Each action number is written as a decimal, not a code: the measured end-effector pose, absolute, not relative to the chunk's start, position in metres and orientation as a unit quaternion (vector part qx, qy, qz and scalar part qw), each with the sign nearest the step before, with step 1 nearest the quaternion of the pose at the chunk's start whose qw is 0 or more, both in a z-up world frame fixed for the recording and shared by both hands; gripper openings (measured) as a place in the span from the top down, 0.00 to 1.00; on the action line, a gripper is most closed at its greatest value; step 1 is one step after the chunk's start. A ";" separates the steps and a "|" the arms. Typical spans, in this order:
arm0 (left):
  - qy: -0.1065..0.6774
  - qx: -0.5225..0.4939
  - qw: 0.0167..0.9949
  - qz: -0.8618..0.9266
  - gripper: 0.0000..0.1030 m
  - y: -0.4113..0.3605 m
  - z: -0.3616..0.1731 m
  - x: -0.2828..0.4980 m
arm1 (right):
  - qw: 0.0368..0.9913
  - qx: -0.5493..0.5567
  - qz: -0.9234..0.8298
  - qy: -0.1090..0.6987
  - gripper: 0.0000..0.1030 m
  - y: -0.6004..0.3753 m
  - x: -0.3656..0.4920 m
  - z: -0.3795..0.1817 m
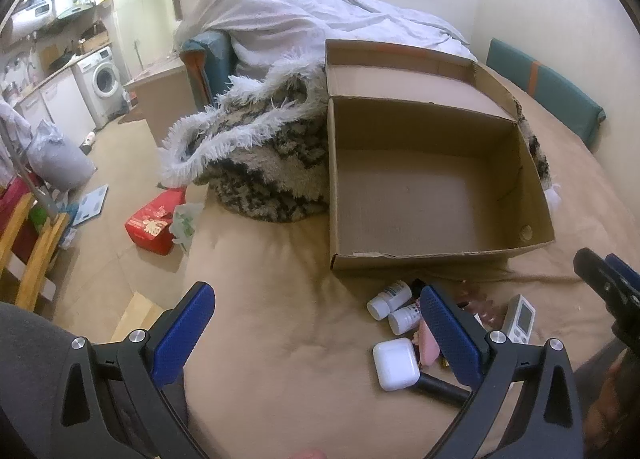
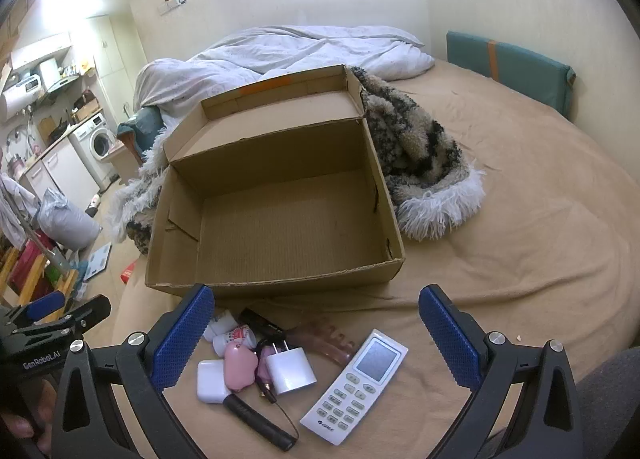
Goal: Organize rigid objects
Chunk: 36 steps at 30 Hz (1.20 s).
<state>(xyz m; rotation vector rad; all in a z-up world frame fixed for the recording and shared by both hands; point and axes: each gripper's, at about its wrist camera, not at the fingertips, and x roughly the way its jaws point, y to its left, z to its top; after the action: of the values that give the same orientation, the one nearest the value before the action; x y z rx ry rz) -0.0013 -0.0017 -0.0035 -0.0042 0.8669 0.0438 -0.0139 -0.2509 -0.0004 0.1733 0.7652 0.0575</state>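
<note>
A: Where are the things to organize?

B: In the right wrist view they lie in a small heap on the tan bedsheet (image 2: 500, 259), at about 6 o'clock from the cardboard box (image 2: 280, 283), just in front of its near wall. The box is open and nothing is inside.

A: And the grippers?

B: Both are spread wide and hold nothing. The right gripper (image 2: 316, 333) hangs above the heap; the left gripper (image 1: 316, 333) is over bare sheet, with the heap at its 3 o'clock.

A: How will the pieces handle?

B: I think all are light and stiff. The remote control (image 2: 356, 387) is long, flat, smooth plastic; I would pinch it across its narrow sides, not on the screen. The white charger plug (image 2: 290, 373) is a blocky cube, easy to take on two flat faces. The earbud case (image 2: 212, 381) is rounded and glossy, so it may slip. The two white bottles (image 1: 394, 307) are cylinders lying down; they could roll away.

A: Anything soft?

B: Only the sheet below and the shaggy blanket (image 2: 420, 163) at 2 o'clock of the box.
</note>
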 end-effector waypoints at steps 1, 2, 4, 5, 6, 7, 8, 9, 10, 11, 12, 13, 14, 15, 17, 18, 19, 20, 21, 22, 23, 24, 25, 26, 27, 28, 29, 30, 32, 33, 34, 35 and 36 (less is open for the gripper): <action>0.419 0.000 0.908 0.021 0.01 -0.002 -0.003 -0.002 | 0.924 0.085 0.028 0.373 0.00 -0.251 -0.014 -0.001; 0.418 0.001 0.908 0.022 0.01 -0.002 -0.003 -0.002 | 0.924 0.084 0.029 0.373 0.00 -0.251 -0.014 0.000; 0.417 -0.001 0.909 0.024 0.01 -0.002 -0.001 -0.003 | 0.924 0.083 0.030 0.372 0.00 -0.250 -0.015 0.002; 0.417 -0.002 0.908 0.025 0.01 -0.001 0.000 -0.004 | 0.924 0.083 0.030 0.372 0.00 -0.251 -0.015 0.002; 0.418 -0.003 0.908 0.026 0.01 -0.001 0.000 -0.004 | 0.924 0.084 0.029 0.372 0.00 -0.251 -0.015 0.002; 0.419 -0.004 0.908 0.026 0.01 0.000 0.000 -0.004 | 0.924 0.084 0.029 0.372 0.00 -0.251 -0.015 0.002; 0.419 -0.005 0.908 0.027 0.01 0.001 0.001 -0.004 | 0.924 0.084 0.029 0.372 0.00 -0.251 -0.015 0.002; 0.419 -0.005 0.907 0.028 0.01 0.000 0.000 -0.004 | 0.924 0.084 0.029 0.372 0.00 -0.252 -0.015 0.002; 0.419 -0.005 0.907 0.028 0.01 0.001 0.001 -0.004 | 0.924 0.084 0.029 0.371 0.00 -0.252 -0.015 0.002; 0.419 -0.005 0.907 0.028 0.01 0.001 0.001 -0.004 | 0.924 0.085 0.029 0.372 0.00 -0.252 -0.016 0.003; 0.420 -0.005 0.907 0.028 0.01 0.001 0.000 -0.004 | 0.924 0.085 0.029 0.372 0.00 -0.251 -0.015 0.002; 0.420 -0.005 0.907 0.028 0.01 0.001 0.001 -0.004 | 0.924 0.085 0.029 0.372 0.00 -0.251 -0.014 0.002; 0.420 -0.005 0.907 0.028 0.01 0.002 0.001 -0.004 | 0.924 0.085 0.029 0.372 0.00 -0.251 -0.014 0.002; 0.420 -0.005 0.907 0.027 0.01 0.001 0.000 -0.004 | 0.924 0.085 0.029 0.371 0.00 -0.251 -0.014 0.002; 0.420 -0.004 0.907 0.027 0.01 0.001 0.000 -0.004 | 0.924 0.086 0.029 0.372 0.00 -0.252 -0.014 0.002; 0.419 -0.005 0.907 0.027 0.01 0.002 0.000 -0.004 | 0.924 0.086 0.029 0.372 0.00 -0.252 -0.014 0.002; 0.419 -0.005 0.907 0.028 0.01 0.002 0.001 -0.004 | 0.924 0.086 0.029 0.371 0.00 -0.252 -0.014 0.002; 0.419 -0.005 0.907 0.027 0.01 0.002 0.001 -0.004 | 0.924 0.086 0.029 0.371 0.00 -0.252 -0.015 0.002; 0.420 -0.005 0.907 0.027 0.01 0.002 0.000 -0.004 | 0.924 0.086 0.029 0.371 0.00 -0.252 -0.014 0.002; 0.419 -0.005 0.907 0.028 0.01 0.001 0.000 -0.004 | 0.924 0.086 0.029 0.371 0.00 -0.252 -0.014 0.002; 0.420 -0.004 0.907 0.028 0.01 0.002 0.000 -0.004 | 0.924 0.086 0.029 0.371 0.00 -0.252 -0.014 0.002; 0.420 -0.003 0.907 0.029 0.01 0.001 0.000 -0.003 | 0.924 0.087 0.029 0.371 0.00 -0.252 -0.015 0.002; 0.421 -0.002 0.907 0.029 0.01 0.002 -0.001 -0.004 | 0.924 0.089 0.030 0.371 0.00 -0.252 -0.014 0.003; 0.422 -0.002 0.906 0.031 0.01 0.003 -0.001 -0.004 | 0.924 0.090 0.030 0.371 0.00 -0.252 -0.014 0.004; 0.422 -0.003 0.906 0.031 0.01 0.003 -0.002 -0.004 | 0.924 0.093 0.029 0.370 0.00 -0.256 -0.014 0.004; 0.423 -0.003 0.906 0.032 0.01 0.003 -0.003 -0.003 | 0.924 0.094 0.028 0.369 0.00 -0.257 -0.014 0.005; 0.422 -0.005 0.906 0.032 0.01 0.004 -0.003 -0.003 | 0.925 0.095 0.028 0.368 0.00 -0.257 -0.014 0.005; 0.422 -0.007 0.906 0.033 0.01 0.004 -0.003 -0.003 | 0.925 0.098 0.029 0.367 0.00 -0.258 -0.014 0.005; 0.423 -0.011 0.906 0.033 0.01 0.005 -0.003 -0.002 | 0.924 0.102 0.029 0.368 0.00 -0.258 -0.013 0.004; 0.423 -0.012 0.905 0.033 0.01 0.005 -0.002 -0.002 | 0.923 0.103 0.029 0.370 0.00 -0.259 -0.013 0.004; 0.423 -0.012 0.905 0.032 0.01 0.005 -0.002 -0.002 | 0.922 0.105 0.028 0.371 0.00 -0.259 -0.013 0.003; 0.424 -0.012 0.905 0.031 0.01 0.004 -0.002 -0.001 | 0.922 0.106 0.028 0.371 0.00 -0.260 -0.013 0.003; 0.424 -0.012 0.905 0.031 0.01 0.004 -0.001 -0.001 | 0.922 0.107 0.027 0.372 0.00 -0.260 -0.013 0.002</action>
<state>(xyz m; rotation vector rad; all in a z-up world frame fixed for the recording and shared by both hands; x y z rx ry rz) -0.0014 0.0036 -0.0014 -0.0255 0.8748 0.0632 -0.0132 -0.2602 0.0019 0.2188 0.7637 0.0563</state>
